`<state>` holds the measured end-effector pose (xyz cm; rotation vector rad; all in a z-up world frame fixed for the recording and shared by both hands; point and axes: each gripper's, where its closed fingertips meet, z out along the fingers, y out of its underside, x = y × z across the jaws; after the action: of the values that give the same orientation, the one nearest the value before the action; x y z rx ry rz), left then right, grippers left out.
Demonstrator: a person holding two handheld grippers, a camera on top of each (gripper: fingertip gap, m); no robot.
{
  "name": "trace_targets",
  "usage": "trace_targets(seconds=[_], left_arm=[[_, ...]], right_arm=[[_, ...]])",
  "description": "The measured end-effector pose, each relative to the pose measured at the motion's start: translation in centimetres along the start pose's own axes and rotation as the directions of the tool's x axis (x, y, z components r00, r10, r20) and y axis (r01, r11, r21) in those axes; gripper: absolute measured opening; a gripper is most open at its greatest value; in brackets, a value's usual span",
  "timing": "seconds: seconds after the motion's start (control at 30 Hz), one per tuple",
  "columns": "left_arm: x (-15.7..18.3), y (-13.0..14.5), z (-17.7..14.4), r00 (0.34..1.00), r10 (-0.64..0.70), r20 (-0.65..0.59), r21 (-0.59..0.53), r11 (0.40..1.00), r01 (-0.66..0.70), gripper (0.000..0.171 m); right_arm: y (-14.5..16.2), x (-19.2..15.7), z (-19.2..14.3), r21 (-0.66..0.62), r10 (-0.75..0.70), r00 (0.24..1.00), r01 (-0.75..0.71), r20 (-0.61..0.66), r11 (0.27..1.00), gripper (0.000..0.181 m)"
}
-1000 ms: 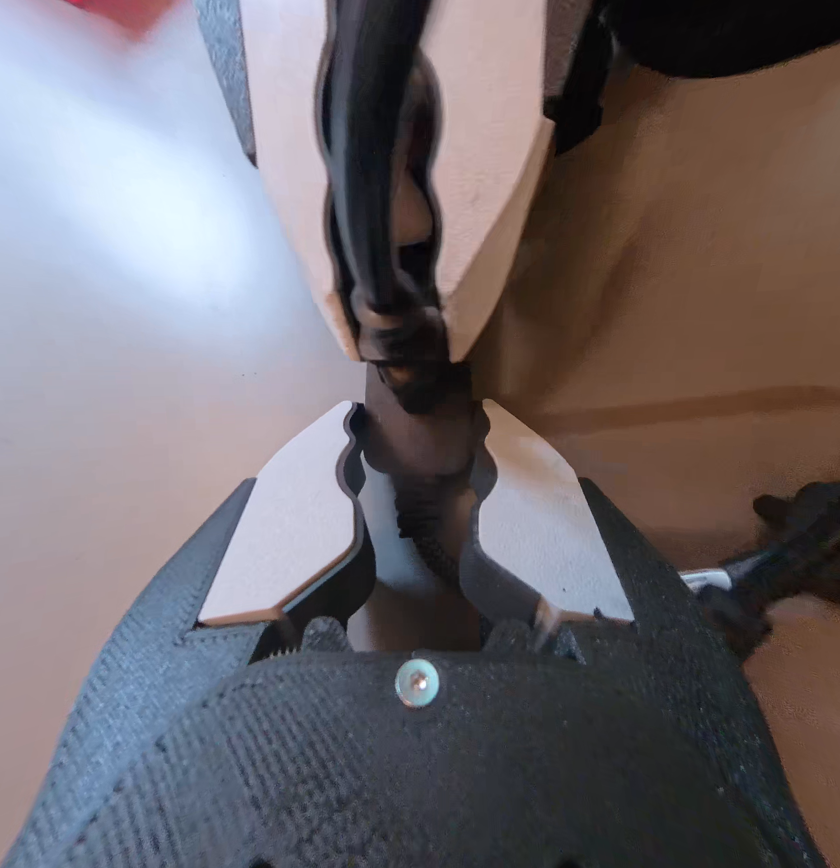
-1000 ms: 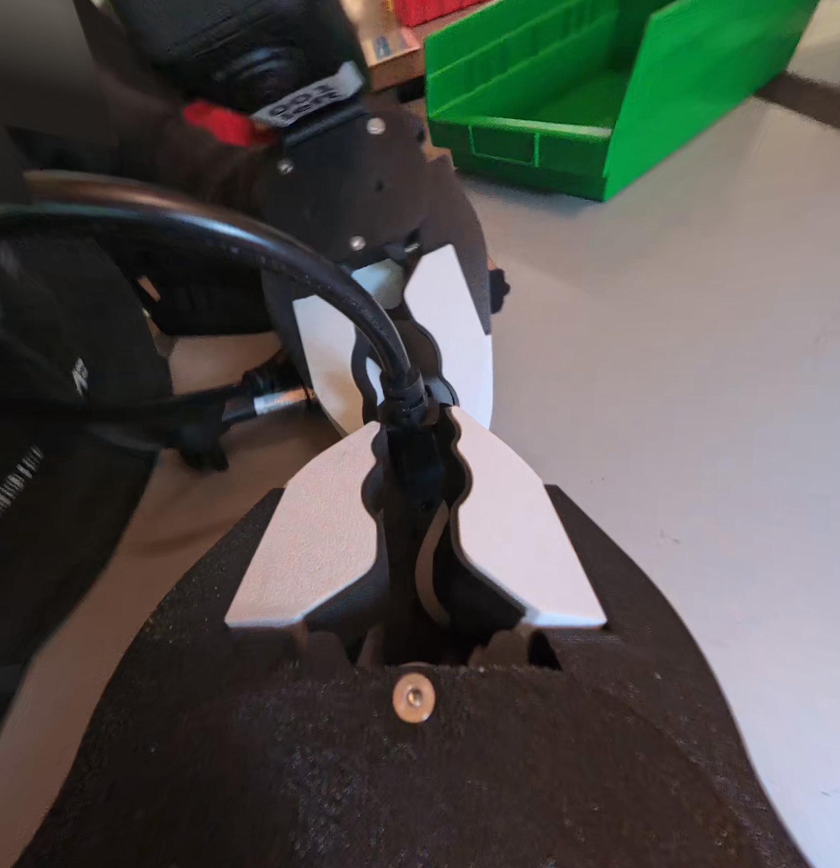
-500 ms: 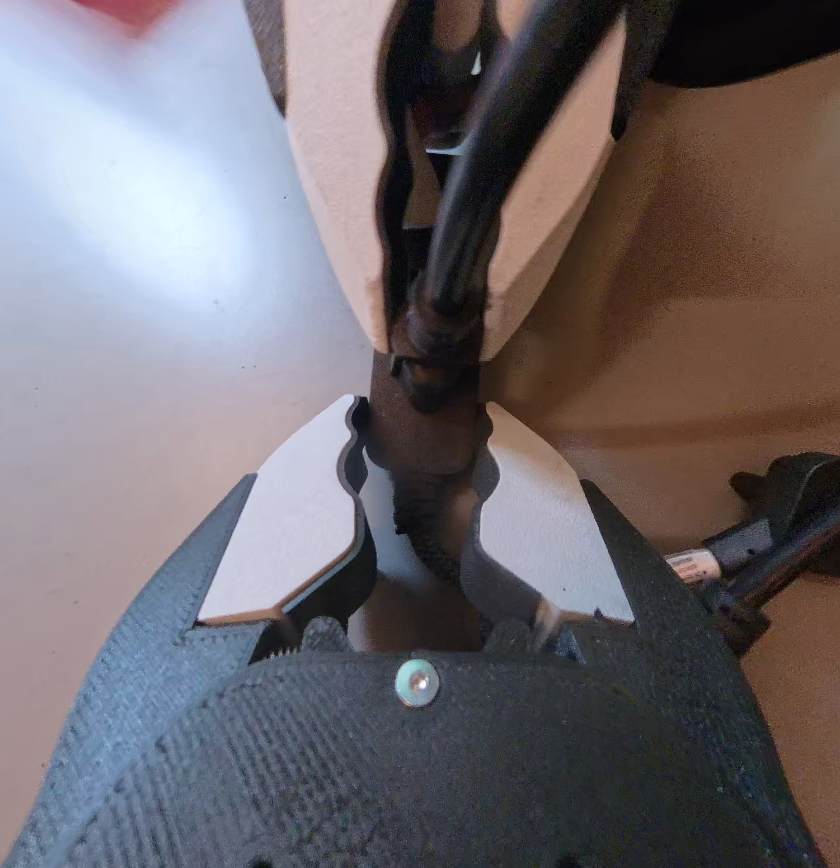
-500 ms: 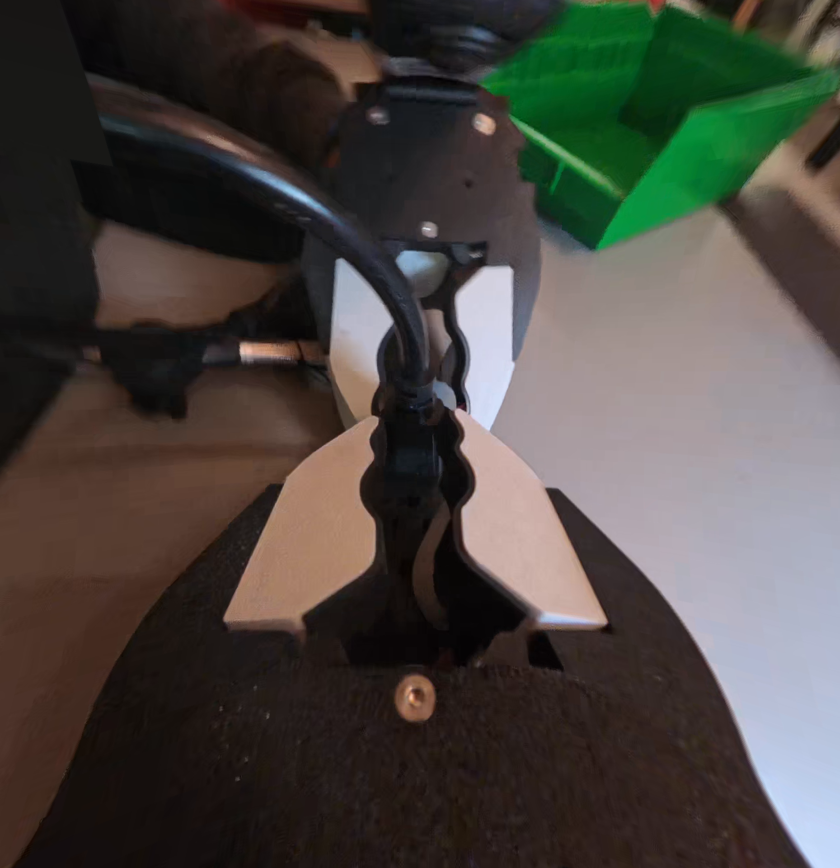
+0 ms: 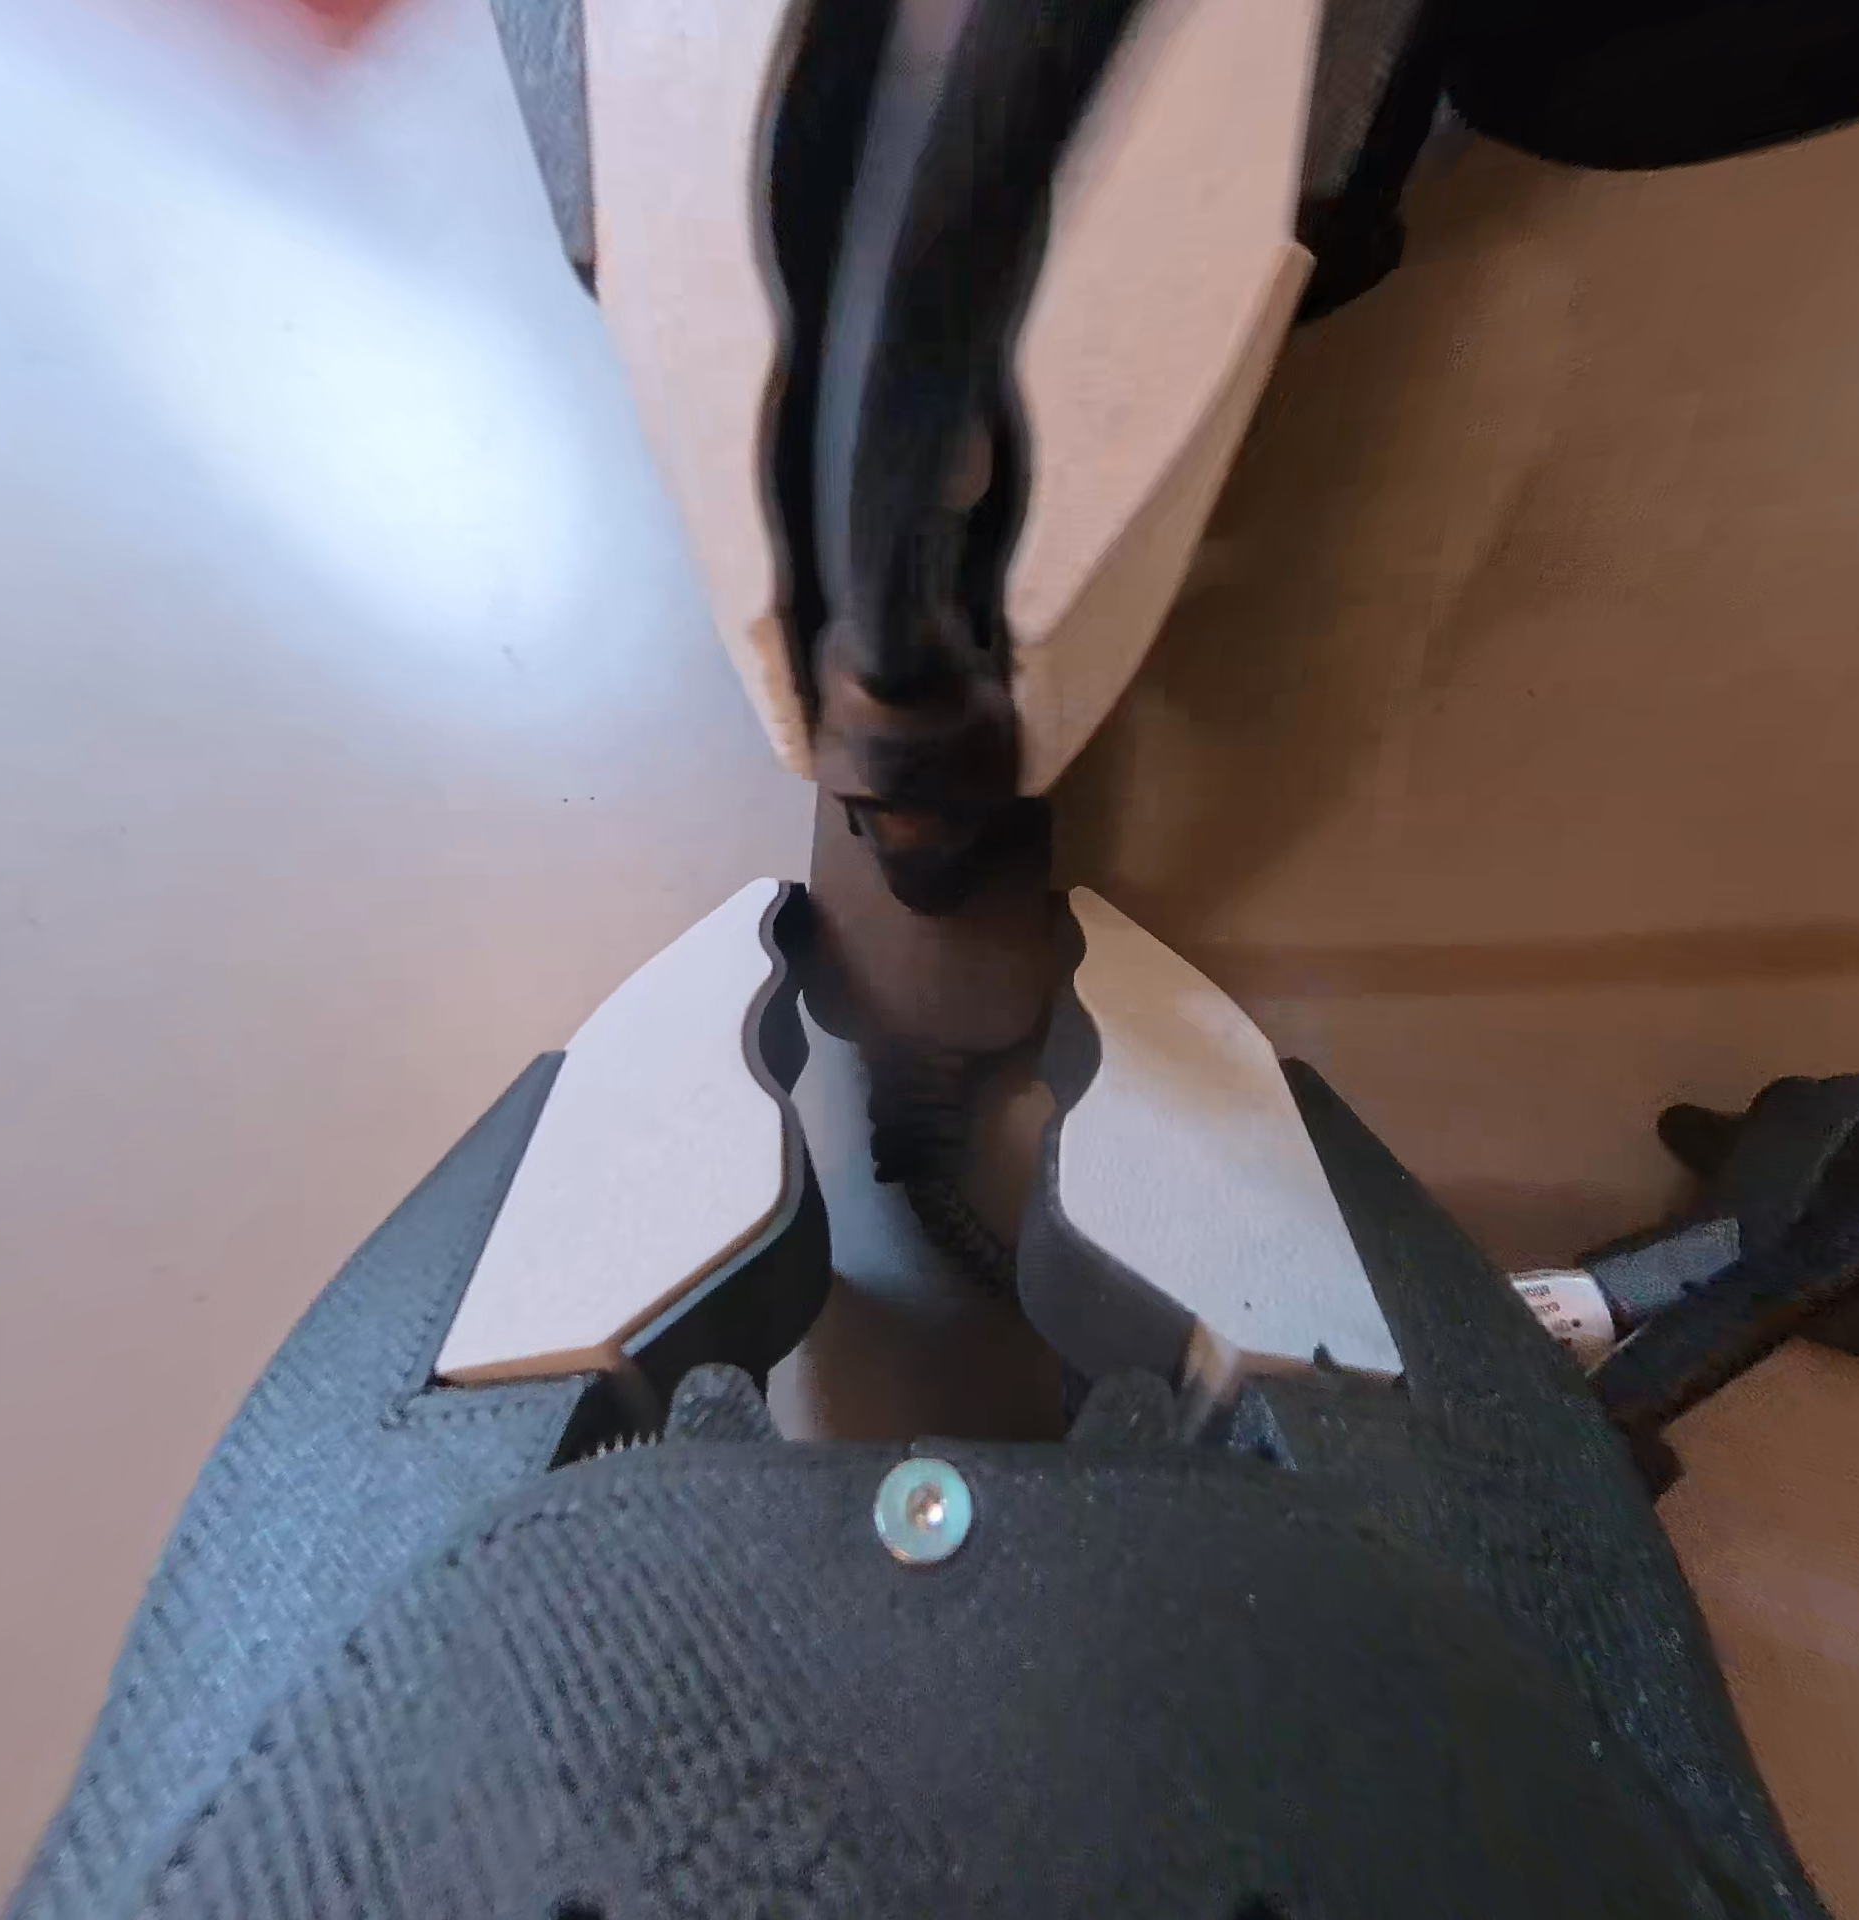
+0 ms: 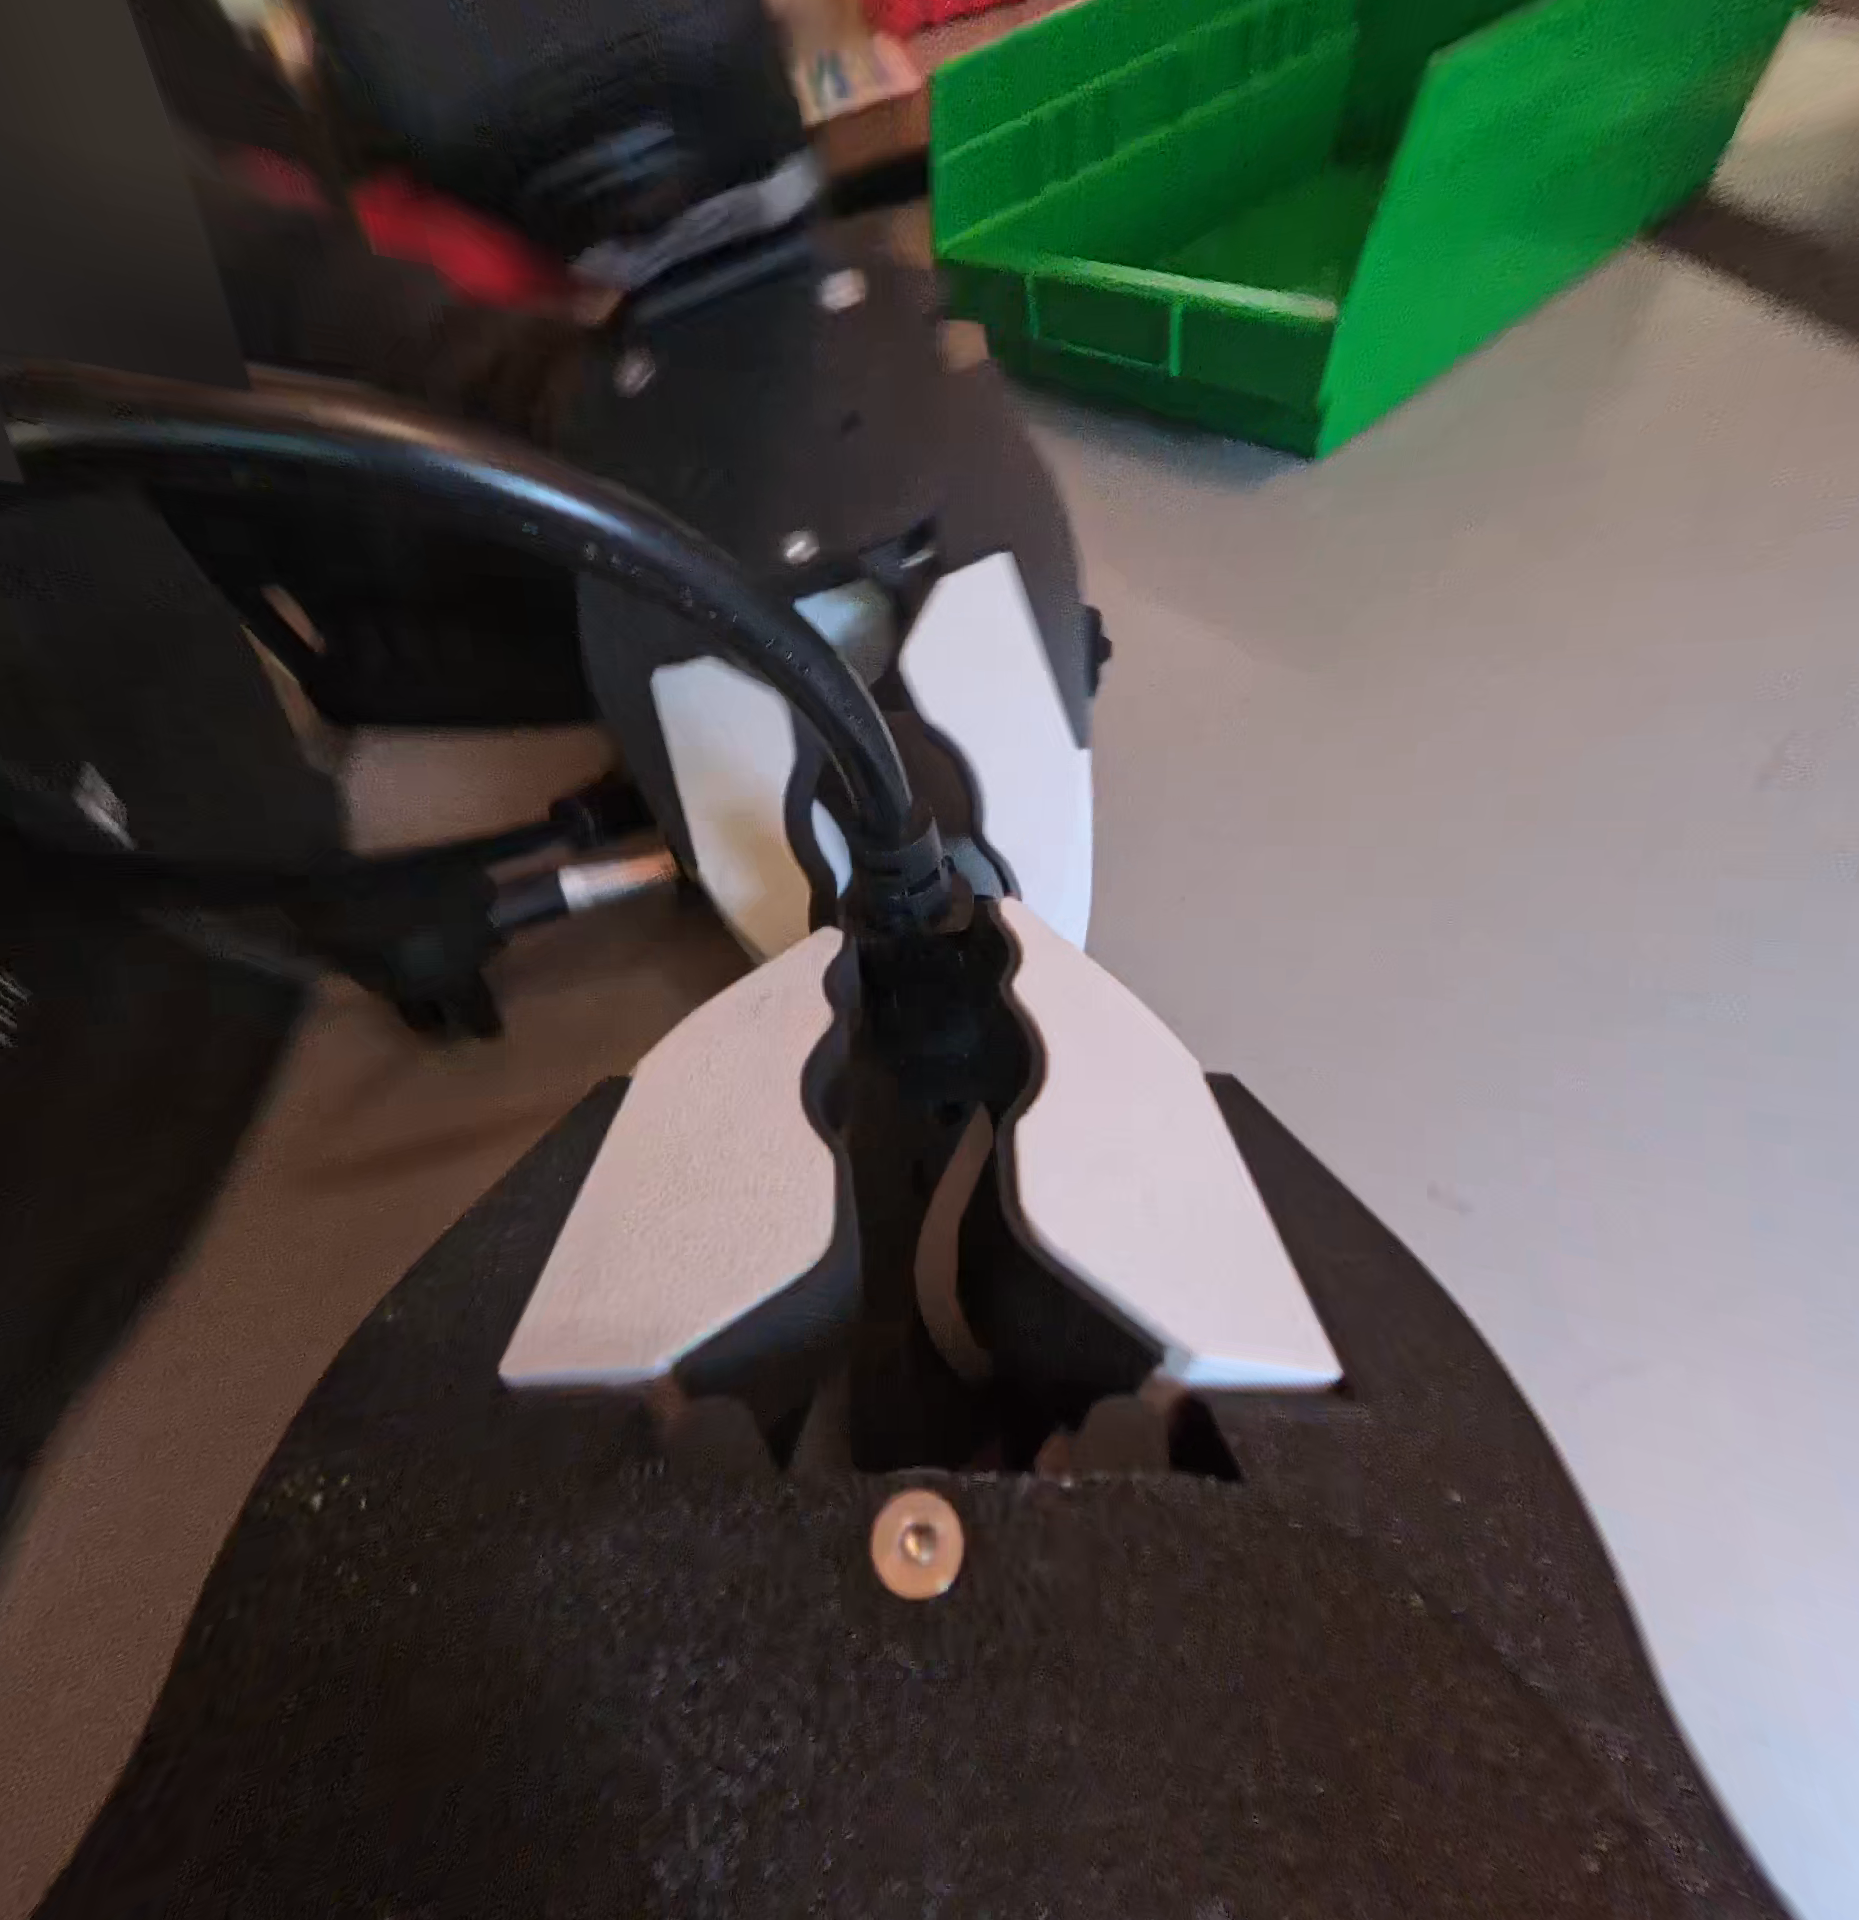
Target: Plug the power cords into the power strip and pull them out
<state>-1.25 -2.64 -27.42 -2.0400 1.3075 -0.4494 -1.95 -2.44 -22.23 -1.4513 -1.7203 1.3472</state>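
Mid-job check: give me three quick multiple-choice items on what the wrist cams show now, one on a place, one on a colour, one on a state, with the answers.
1. In the right wrist view, where is the bin?
A. upper right, on the table
B. lower left
C. between the tool's fingers

2. What colour is the bin?
A. blue
B. green
C. yellow

3. What is the left tool doing?
A. wide open, holding nothing
B. out of view
C. closed on a black connector

Answers:
A, the bin sits top right on the grey table.
B, its walls are bright green.
C, the left tool grips the black connector, tip to tip with the right tool.
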Motion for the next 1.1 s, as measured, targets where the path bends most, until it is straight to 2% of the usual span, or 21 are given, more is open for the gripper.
trace_targets(seconds=[0.03,0.1,0.13,0.17,0.2,0.23,0.3,0.4,0.47,0.5,0.57,0.63,0.67,0.77,0.83,0.87,0.9,0.93,0.97,1.0,1.1], left_arm=[[0.0,0.0,0.0,1.0,0.004,0.007,-0.004,1.0,-0.004,0.045],[0.1,0.0,-0.1,1.0,-0.002,-0.005,-0.003,1.0,0.002,0.046],[0.2,0.1,-0.1,1.0,0.004,-0.007,0.001,1.0,-0.004,0.046],[0.2,0.1,0.0,1.0,0.011,-0.01,0.007,1.0,-0.011,0.046],[0.1,0.0,0.0,1.0,0.014,-0.011,0.015,1.0,-0.014,0.046],[0.1,0.0,0.0,1.0,0.022,-0.007,0.019,1.0,-0.022,0.045],[0.0,-0.1,0.1,0.999,0.034,0.012,0.01,0.999,-0.034,0.045],[-0.1,0.0,0.1,1.0,0.016,0.017,-0.002,1.0,-0.016,0.045],[0.0,0.0,0.0,1.0,-0.01,-0.002,0.004,1.0,0.01,0.046],[0.0,0.0,0.1,1.0,-0.006,-0.006,0.009,1.0,0.006,0.045],[-0.2,0.0,0.1,1.0,0.007,0.0,0.018,1.0,-0.007,0.046],[-0.2,0.1,0.1,1.0,0.028,0.012,0.018,0.999,-0.028,0.045],[-0.2,0.1,0.1,0.999,0.032,0.02,0.011,0.999,-0.032,0.045],[-0.4,0.2,0.1,0.999,0.014,0.03,-0.002,1.0,-0.014,0.046],[-0.2,0.1,0.1,1.0,-0.017,0.01,0.008,1.0,0.017,0.045],[-0.2,0.1,0.1,1.0,-0.007,0.009,0.011,1.0,0.007,0.045],[-0.1,0.0,0.1,1.0,0.018,0.01,0.023,1.0,-0.018,0.046],[0.0,-0.1,0.0,0.999,0.033,0.003,0.042,0.999,-0.033,0.046],[-0.1,-0.1,0.0,0.999,0.041,0.005,0.044,0.998,-0.042,0.045],[-0.1,0.0,0.1,0.998,0.056,0.014,0.033,0.998,-0.056,0.045],[-0.3,0.1,0.2,0.999,0.031,0.019,0.013,0.999,-0.031,0.046]], right_arm=[[0.0,0.3,0.0,0.008,0.096,0.995,-0.096,0.026,0.995,0.022],[0.0,0.2,0.0,0.002,0.119,0.993,-0.12,0.024,0.993,0.021],[0.0,-0.1,0.1,-0.011,0.044,0.999,-0.044,-0.001,0.999,0.021],[0.0,-0.5,0.1,-0.035,-0.098,0.995,0.096,-0.036,0.995,0.022],[-0.2,-1.0,0.1,-0.055,-0.224,0.973,0.221,-0.063,0.974,0.021],[-0.1,-1.2,0.1,-0.072,-0.288,0.955,0.283,-0.069,0.956,0.022],[-0.1,-1.0,0.0,-0.041,-0.219,0.974,0.217,-0.049,0.975,0.021],[-0.1,0.3,-0.1,0.019,0.11,0.994,-0.11,0.019,0.994,0.021],[0.0,0.5,-0.3,0.031,0.201,0.979,-0.202,0.048,0.979,0.02],[-0.1,0.3,-0.2,0.02,0.137,0.99,-0.137,0.023,0.99,0.02],[-0.2,-0.6,-0.1,-0.012,-0.14,0.989,0.14,-0.044,0.99,0.021],[0.0,-0.9,-0.2,-0.006,-0.214,0.976,0.214,-0.031,0.977,0.021],[0.1,-0.8,-0.2,0.001,-0.196,0.98,0.196,-0.026,0.981,0.021],[-0.1,0.5,-0.3,0.042,0.071,0.997,-0.072,0.024,0.997,0.021],[-0.1,0.8,-0.4,0.056,0.162,0.986,-0.165,0.05,0.985,0.02],[-0.1,0.5,-0.4,0.05,0.109,0.994,-0.11,0.031,0.993,0.02],[-0.2,-0.1,-0.4,0.036,-0.057,0.998,0.058,-0.018,0.998,0.021],[-0.5,-0.9,-0.4,0.023,-0.228,0.972,0.23,-0.06,0.973,0.019],[-0.2,-1.1,-0.4,0.005,-0.296,0.953,0.297,-0.071,0.955,0.021],[-0.1,-1.2,-0.5,0.014,-0.294,0.954,0.296,-0.061,0.955,0.02],[-0.2,0.1,-0.4,0.048,-0.05,0.999,0.051,-0.011,0.998,0.02]])
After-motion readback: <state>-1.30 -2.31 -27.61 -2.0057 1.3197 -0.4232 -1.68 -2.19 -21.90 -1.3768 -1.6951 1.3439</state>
